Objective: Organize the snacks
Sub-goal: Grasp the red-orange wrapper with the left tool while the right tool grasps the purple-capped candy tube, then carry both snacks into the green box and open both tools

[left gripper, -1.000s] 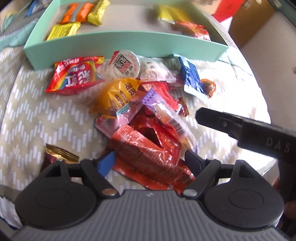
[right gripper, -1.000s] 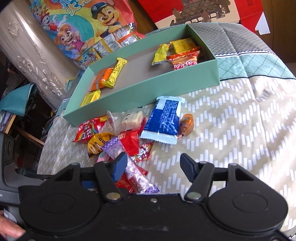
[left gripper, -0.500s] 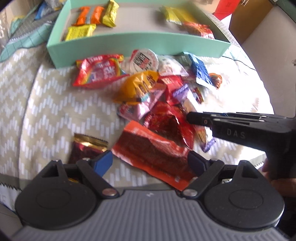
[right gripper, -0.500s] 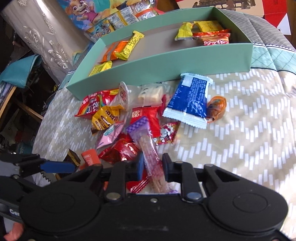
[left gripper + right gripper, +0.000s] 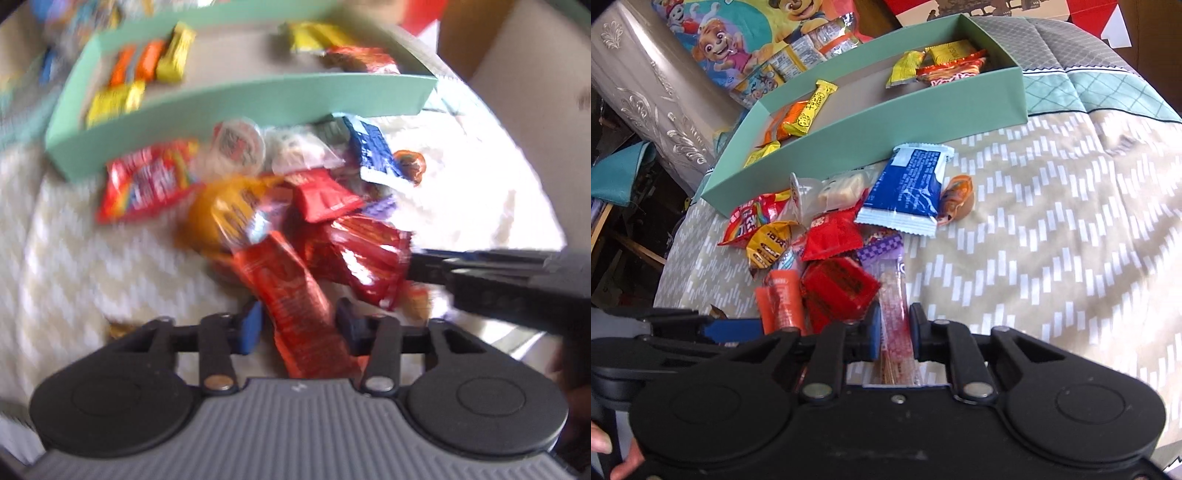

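Observation:
A pile of wrapped snacks lies on the chevron cloth in front of a teal box (image 5: 236,99) that holds several yellow and orange bars. My left gripper (image 5: 299,326) is closing its jaws, and its pads touch both sides of a long orange-red packet (image 5: 288,288); this view is blurred. My right gripper (image 5: 894,332) is shut on a clear pink stick packet with a purple end (image 5: 892,295). In the left wrist view its tips (image 5: 410,266) reach into the pile beside a shiny red packet (image 5: 369,254). A blue packet (image 5: 905,188) lies near the teal box (image 5: 886,122).
A red rainbow bag (image 5: 147,184), a yellow bag (image 5: 221,218) and a round white cup (image 5: 236,144) lie at the pile's left. Behind the box are a cartoon-print bag (image 5: 738,44) and red cartons. The cloth (image 5: 1052,258) drops off at the left. A person's hand (image 5: 605,450) shows at lower left.
The left jaws have narrowed from wide apart onto the orange-red packet, which now runs lengthwise between them. The right jaws shut on the pink stick packet and stay shut.

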{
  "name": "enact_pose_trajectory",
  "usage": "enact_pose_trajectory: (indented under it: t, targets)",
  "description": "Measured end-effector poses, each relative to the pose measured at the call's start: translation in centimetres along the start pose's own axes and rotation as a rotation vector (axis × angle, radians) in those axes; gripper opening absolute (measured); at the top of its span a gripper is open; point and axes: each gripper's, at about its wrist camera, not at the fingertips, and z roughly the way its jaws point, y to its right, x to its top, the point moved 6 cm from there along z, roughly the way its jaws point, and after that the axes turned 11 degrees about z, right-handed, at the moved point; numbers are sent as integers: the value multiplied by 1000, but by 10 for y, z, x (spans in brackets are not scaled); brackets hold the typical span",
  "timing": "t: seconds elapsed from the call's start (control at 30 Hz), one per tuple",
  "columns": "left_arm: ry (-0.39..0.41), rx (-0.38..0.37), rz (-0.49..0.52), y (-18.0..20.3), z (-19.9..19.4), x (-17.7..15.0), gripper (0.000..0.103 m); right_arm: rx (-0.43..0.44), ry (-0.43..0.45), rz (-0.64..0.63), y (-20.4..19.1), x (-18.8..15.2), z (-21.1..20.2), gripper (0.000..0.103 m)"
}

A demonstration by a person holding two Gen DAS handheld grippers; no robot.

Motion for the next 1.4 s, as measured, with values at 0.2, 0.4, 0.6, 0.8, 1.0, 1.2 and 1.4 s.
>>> enact_pose_trajectory:
  t: [0.2,0.4,0.6,0.8,1.0,1.2,1.4]
  targets:
    - [2,6,2,-24,-3,-4,42,-5,18,-22,-4,-4,-1,18]
    - [-29,-6,-42,-19,-11,-26,63,-47,35,-105,-15,-9,0,21]
    - [5,-2,18,-6,-11,-29,32,-99,61,-193,-27,-14,3,23]
    - [52,-57,-20,-17,-27,-22,31,-85,66,-126,-16,-5,-9,14]
    - [113,-88,-59,-32,-51,-14,31,-66,88,-74,-6,13,-32,14]
    - [185,-108,-81,-49,-69,16,31,-29,124,-51,-17,50,-45,14]
    - [220,-61,-81,-85,-63,66,31,11,151,-43,-42,108,-34,14]
